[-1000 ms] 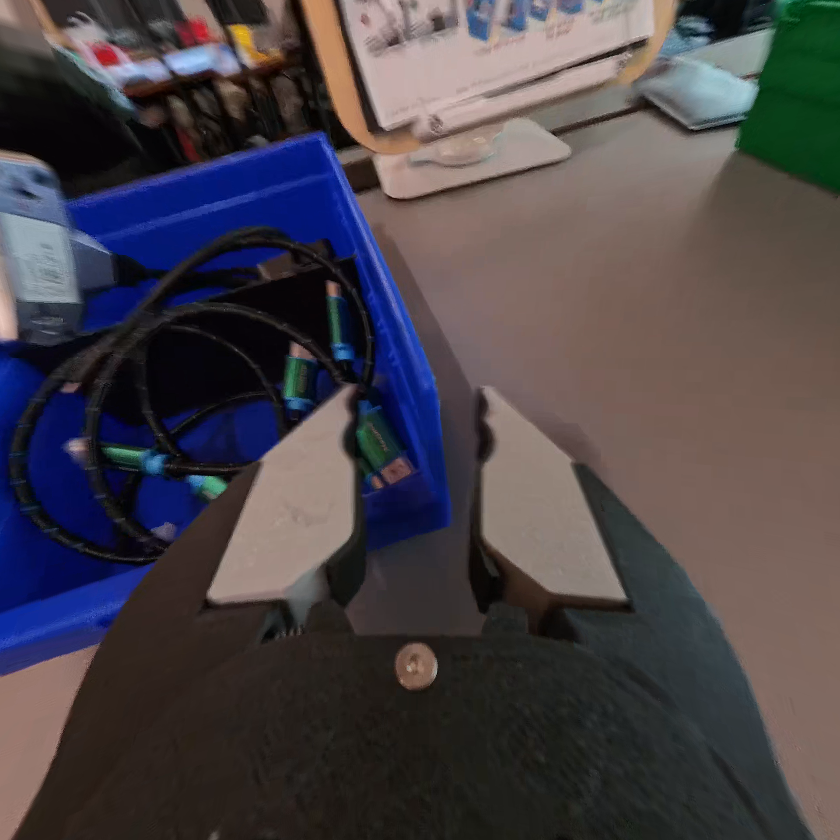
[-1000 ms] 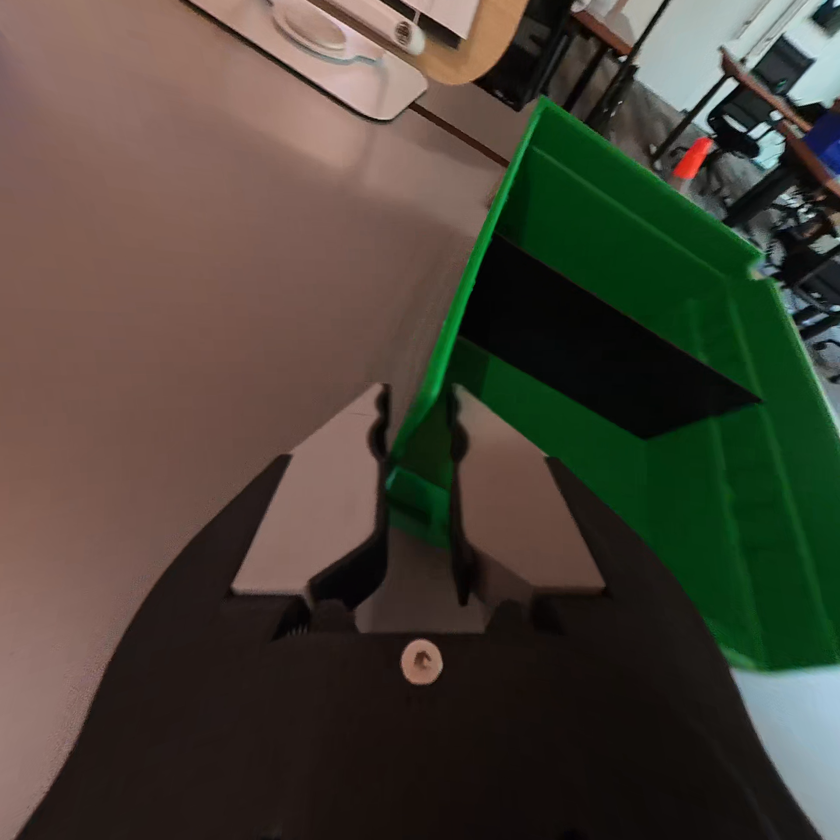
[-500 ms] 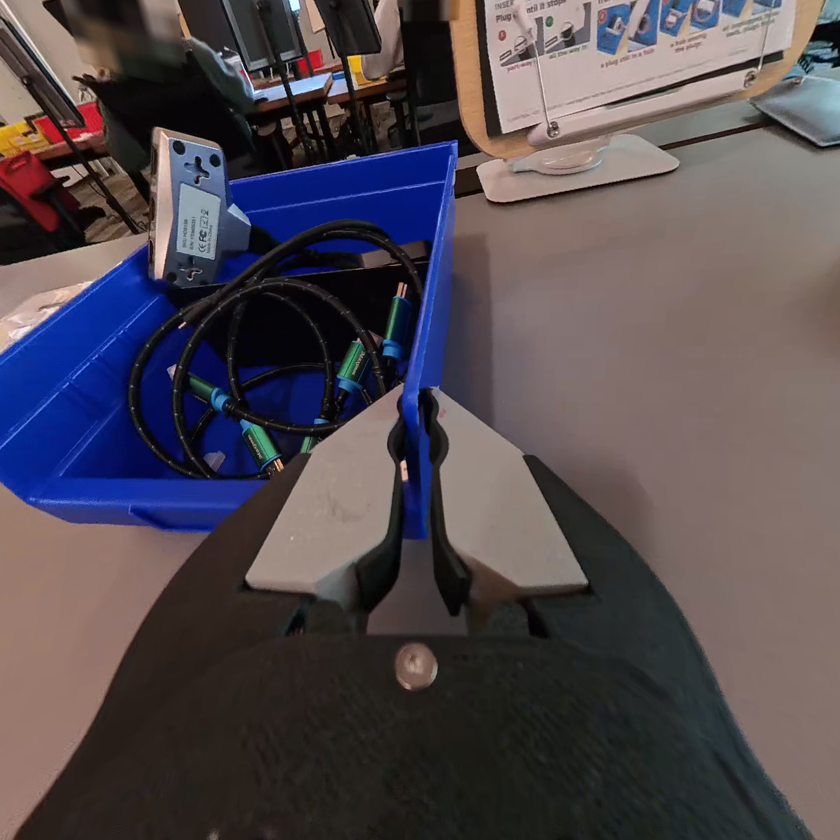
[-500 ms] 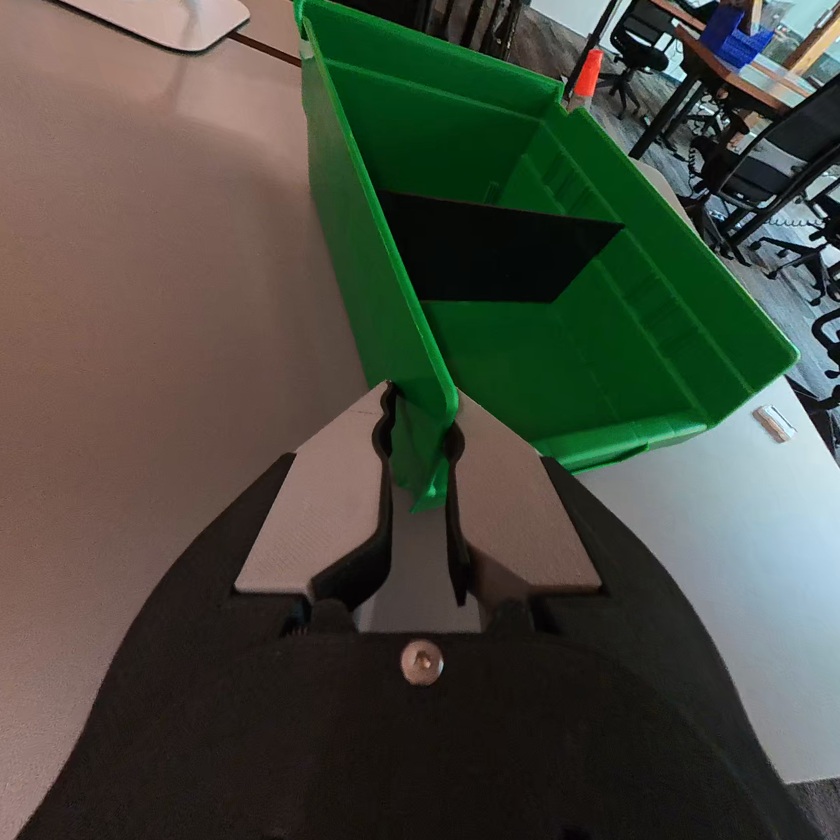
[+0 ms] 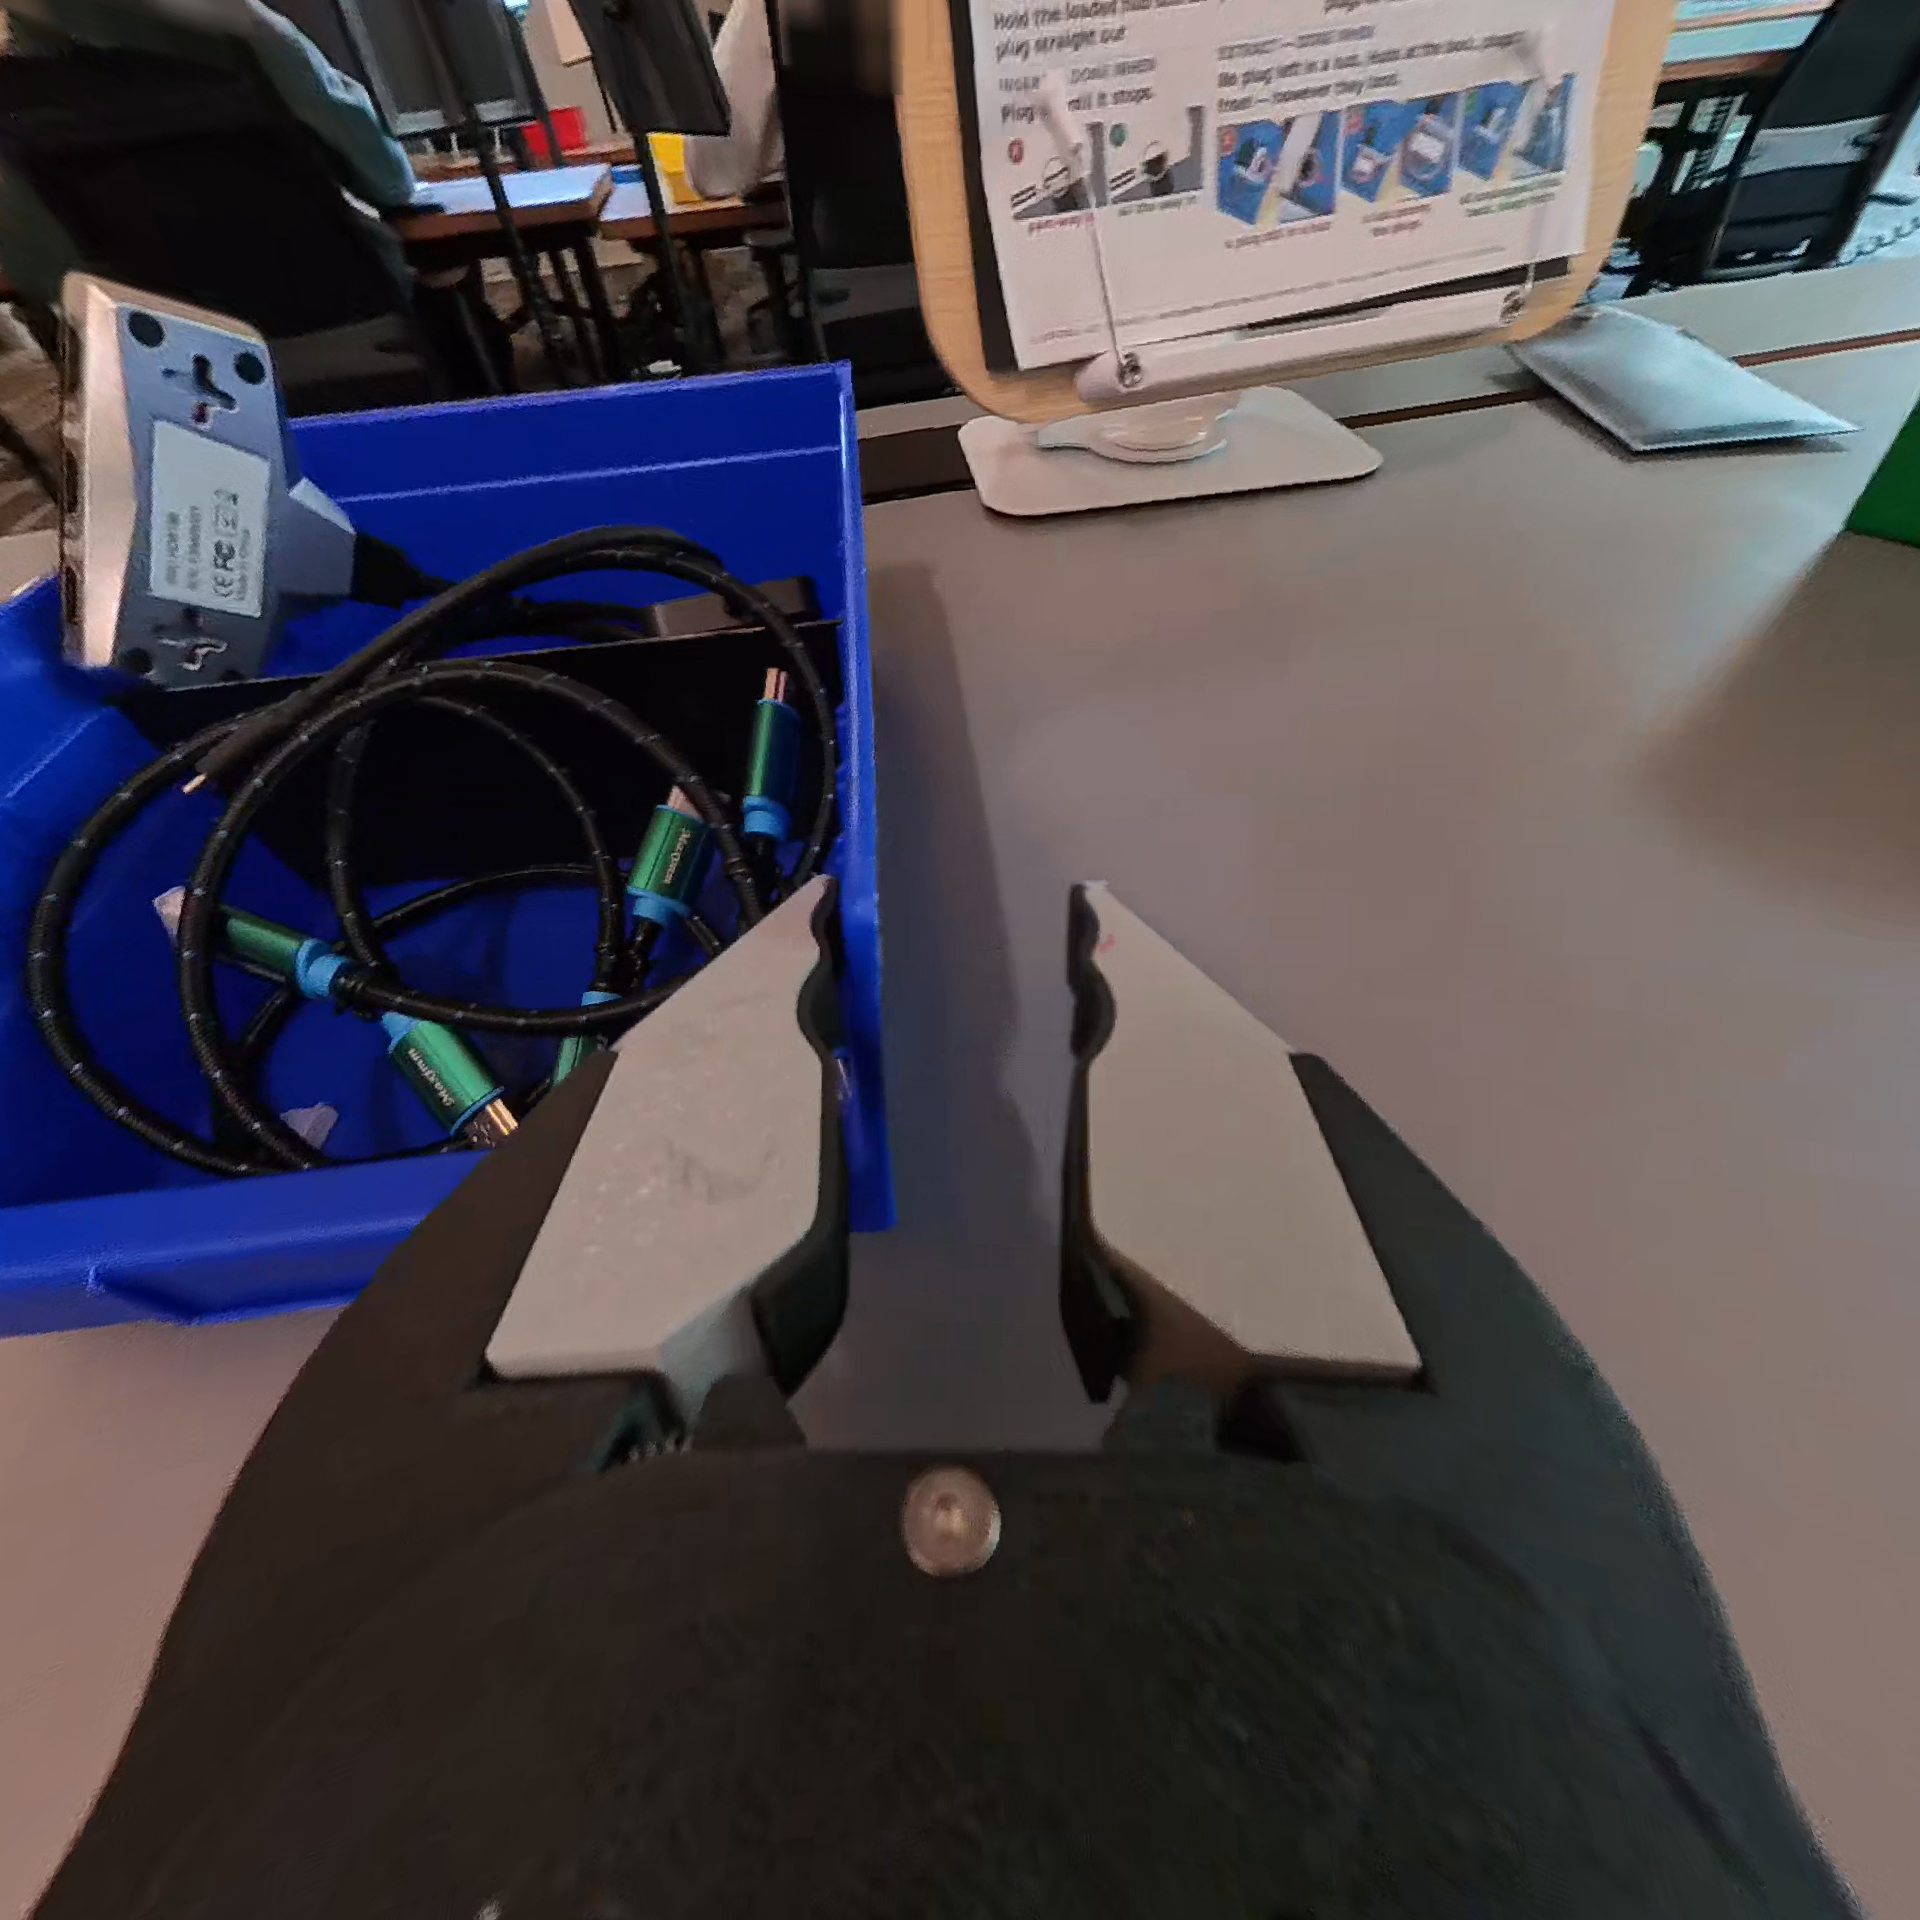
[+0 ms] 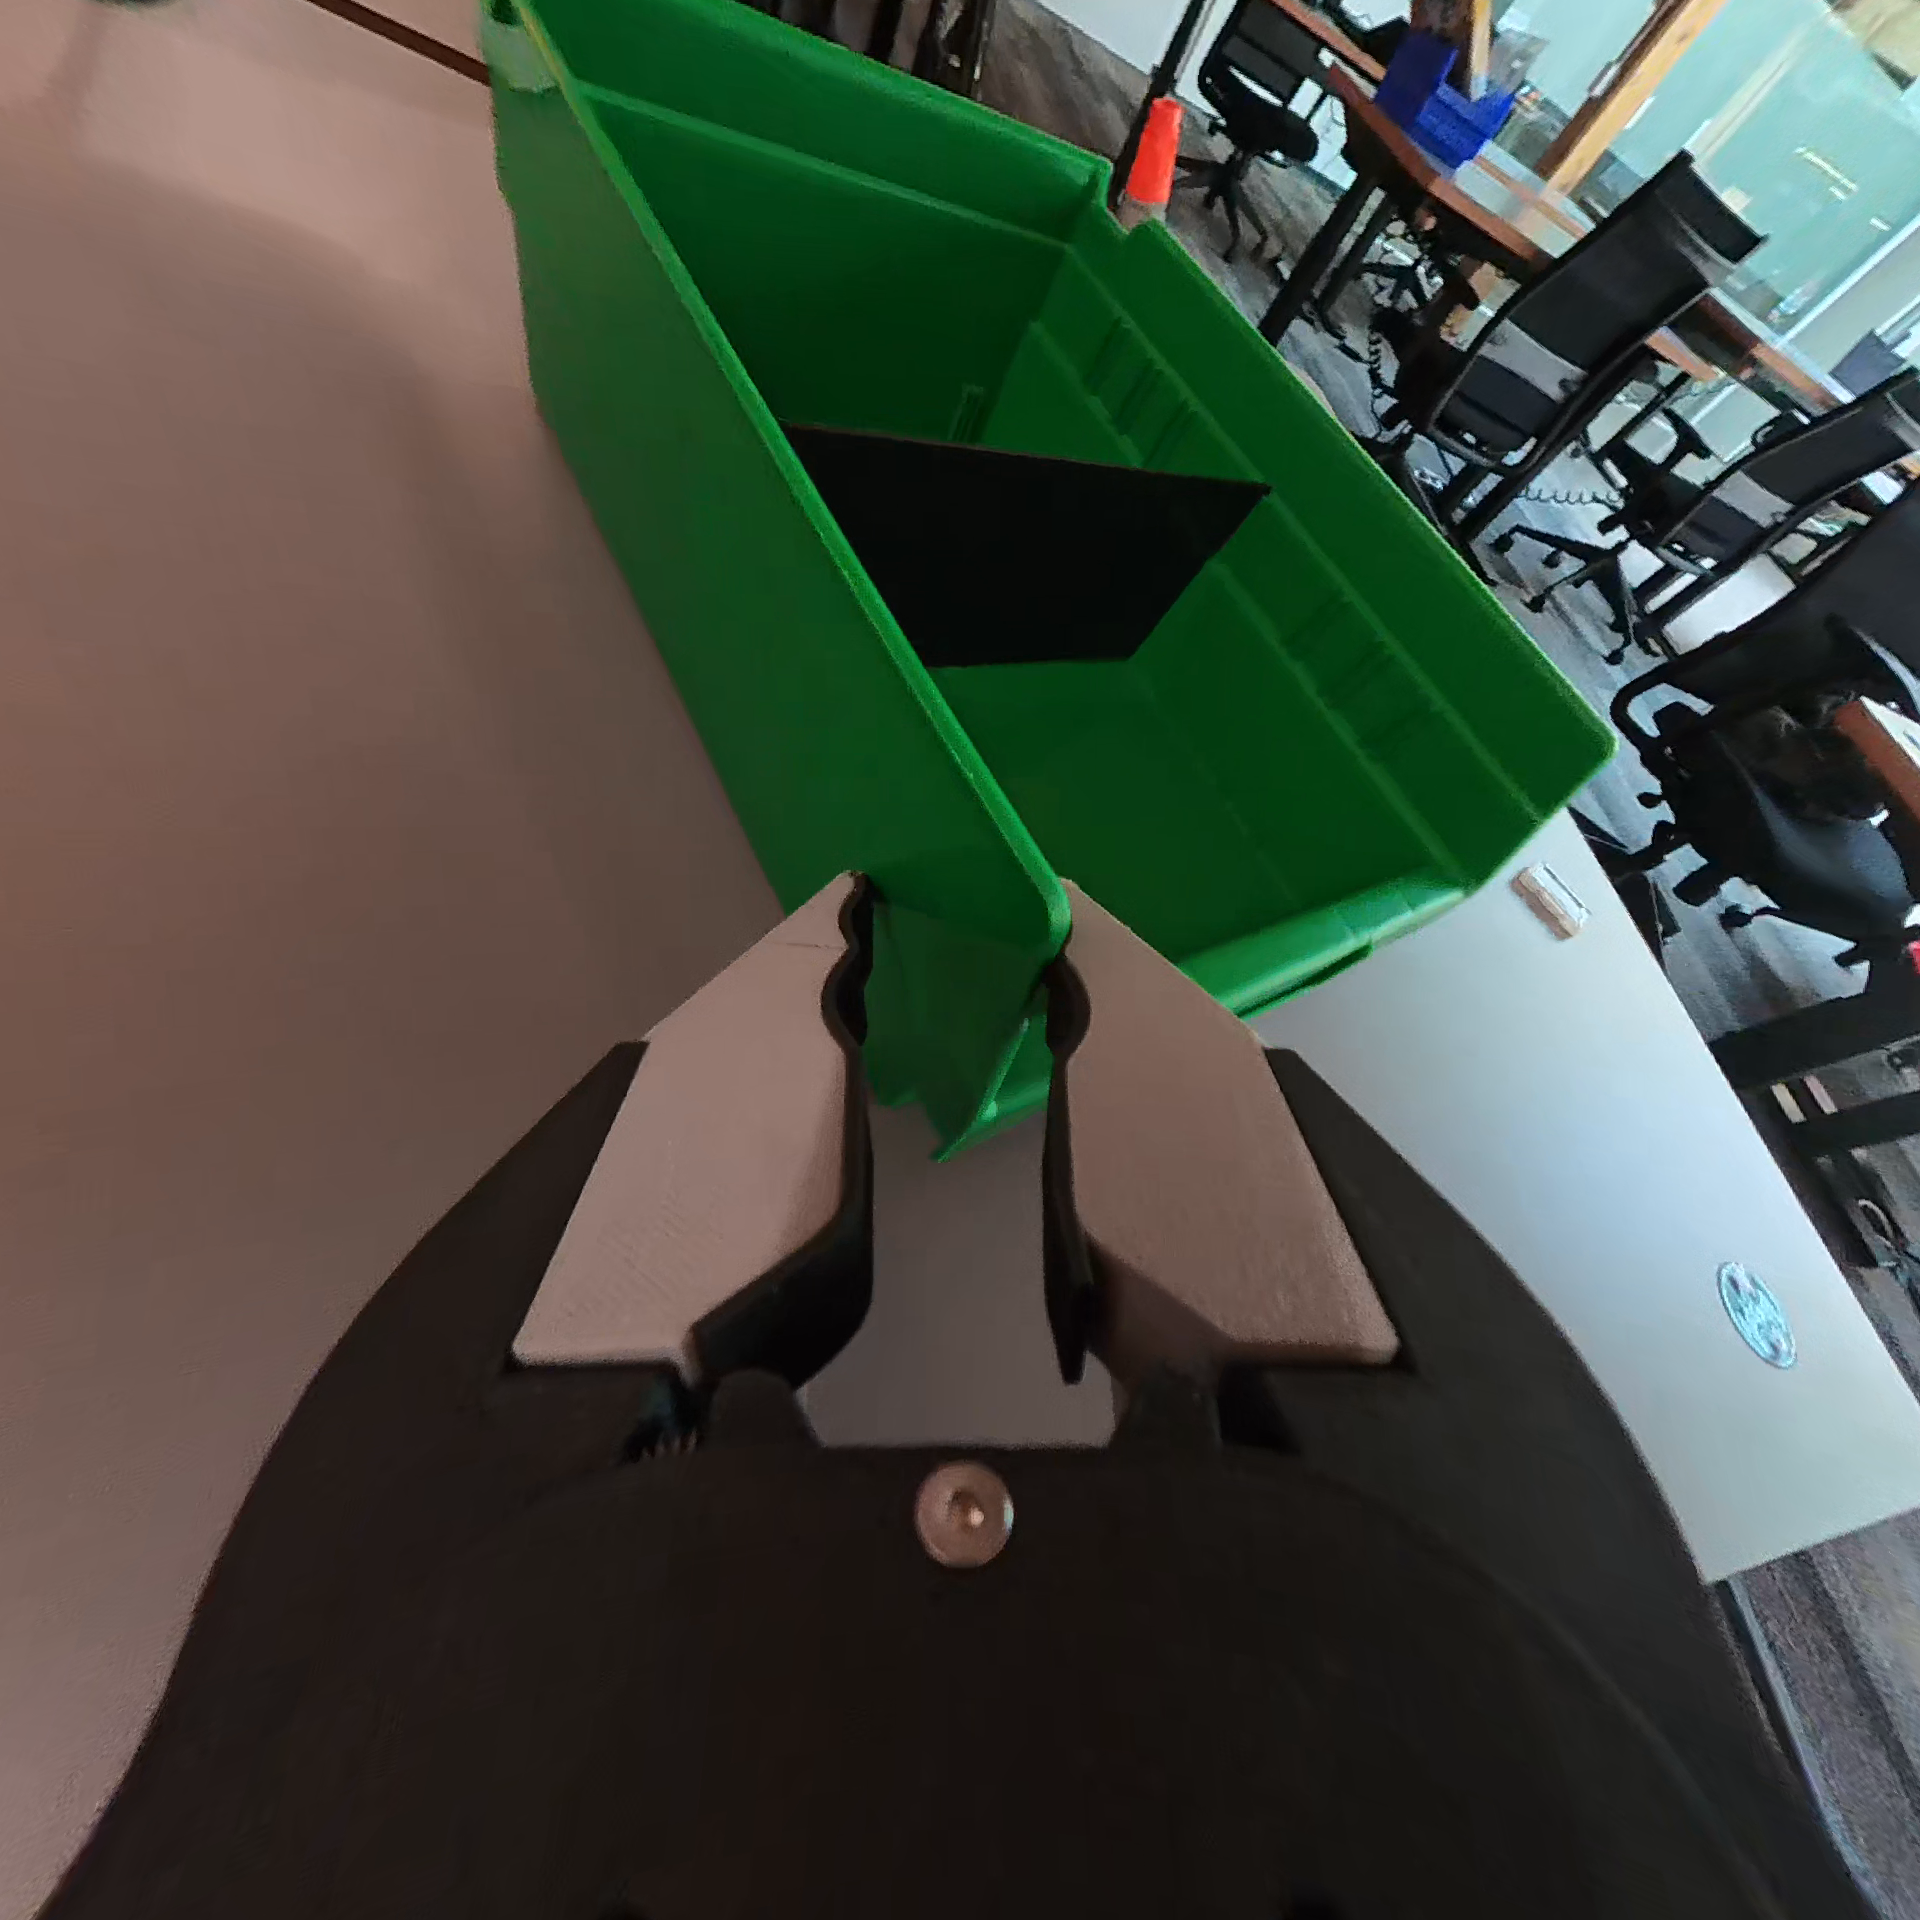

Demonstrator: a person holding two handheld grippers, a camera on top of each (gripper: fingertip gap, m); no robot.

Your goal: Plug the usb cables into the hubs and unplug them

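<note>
Green bin (image 6: 1195, 665) corner sits betw. right tongs (image 6: 961, 904), loosely straddled, long axis running away; left tongs (image 5: 951, 904) wide apart, empty, blue bin (image 5: 868, 727) wall just left.

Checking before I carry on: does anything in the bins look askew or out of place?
Yes. In the blue plastic bin, the grey box-shaped hub stands propped on end above the rim, over tangled black braided cables. The green plastic bin holds only its black divider.

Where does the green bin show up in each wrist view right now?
Left wrist view: only a sliver of the green bin at the right edge.
Right wrist view: green bin fills the centre, its near corner between the right hand-held gripper fingers.
Shared landmark: the grey table.
</note>
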